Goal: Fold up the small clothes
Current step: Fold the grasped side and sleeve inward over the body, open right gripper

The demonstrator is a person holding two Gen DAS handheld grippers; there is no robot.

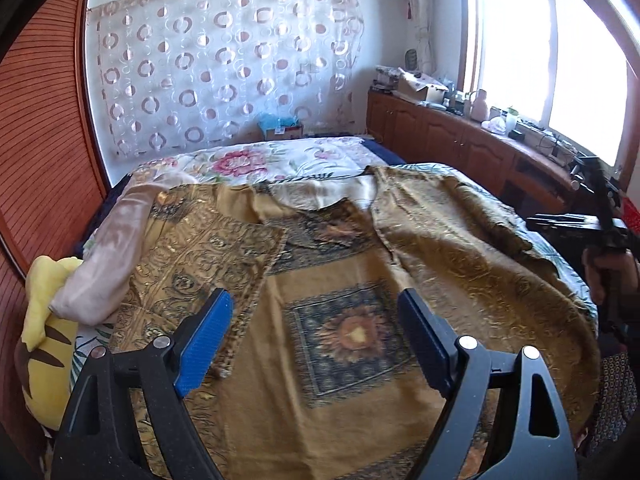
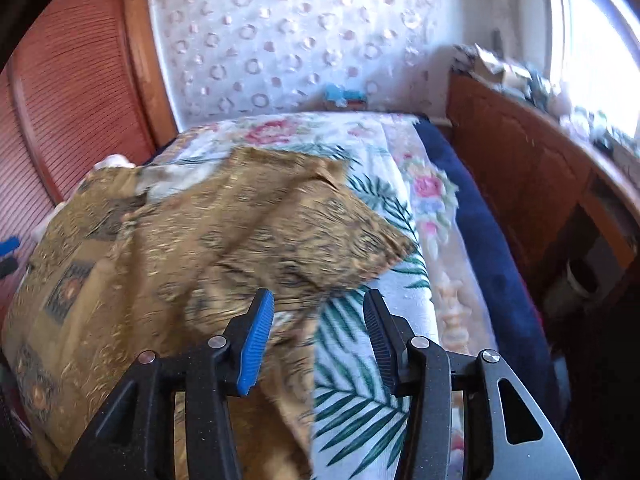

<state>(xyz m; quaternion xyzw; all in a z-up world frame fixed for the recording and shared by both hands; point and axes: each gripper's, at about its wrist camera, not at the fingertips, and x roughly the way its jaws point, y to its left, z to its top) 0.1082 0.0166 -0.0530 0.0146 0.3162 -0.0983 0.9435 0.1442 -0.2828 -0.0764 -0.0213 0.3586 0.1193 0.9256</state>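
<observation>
Both grippers, left [image 1: 314, 340] and right [image 2: 318, 334], gape empty over the gold garment [image 1: 340, 280], neckline toward the wall.

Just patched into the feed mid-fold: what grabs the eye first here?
The big gold patterned garment dominates, spread across the floral bedspread with both side flaps turned in over its middle. Both grippers hang over its near edge with jaws apart and nothing between them: the left gripper above the centre medallion, the right gripper at the garment's right hem. A yellow plush toy sits at the bed's left edge.
</observation>
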